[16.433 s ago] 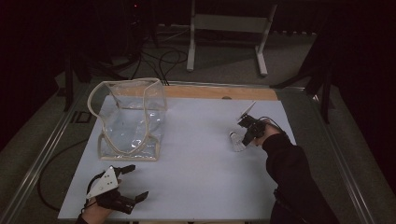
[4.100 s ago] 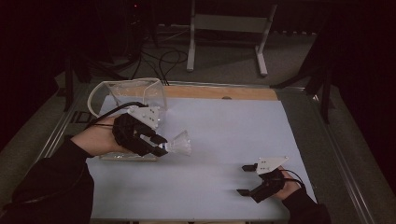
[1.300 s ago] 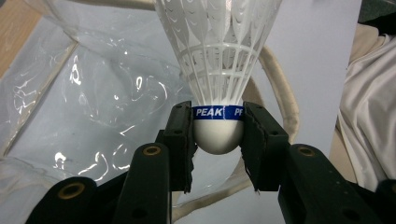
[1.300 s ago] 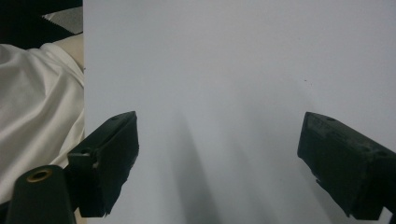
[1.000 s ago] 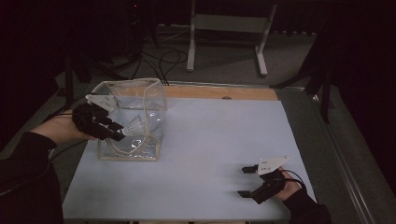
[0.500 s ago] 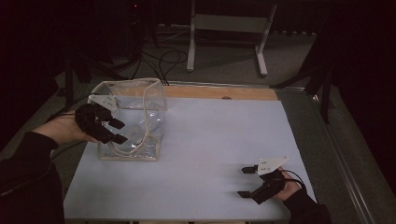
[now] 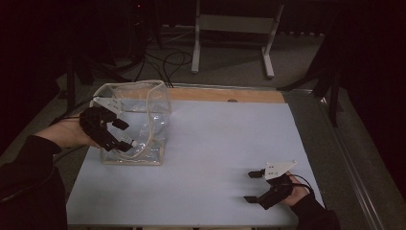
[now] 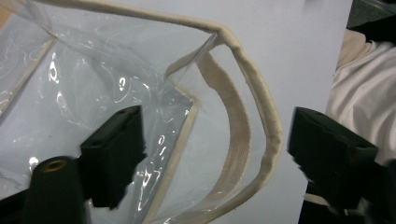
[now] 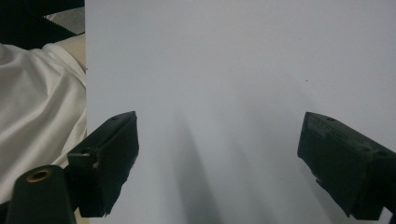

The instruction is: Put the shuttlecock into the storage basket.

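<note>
Clear plastic, edged and handled in beige webbing, makes up the tote bag that stands upright at about ten o'clock on the pale blue table mat, its mouth open to the ceiling. Since half a second ago the left gripper has drawn slightly down and outward along the bag's near-left wall, and its jaws stand wide apart with nothing between them; in the left gripper view the bag's rim and a strap lie in the gap between the jaws, untouched by either. I judge that whatever was being put in has been let go and this hand is backing out, so the loading step looks finished or close to it; a small pale object near the lower fingertip may be that thing inside the bag, though it is too small to name. About four seconds ago the same gripper held a crumpled clear item at three o'clock of the bag, which is gone from the mat now. The right gripper rests at five o'clock on the mat, jaws spread and empty, where it sat in the earlier frames.
</note>
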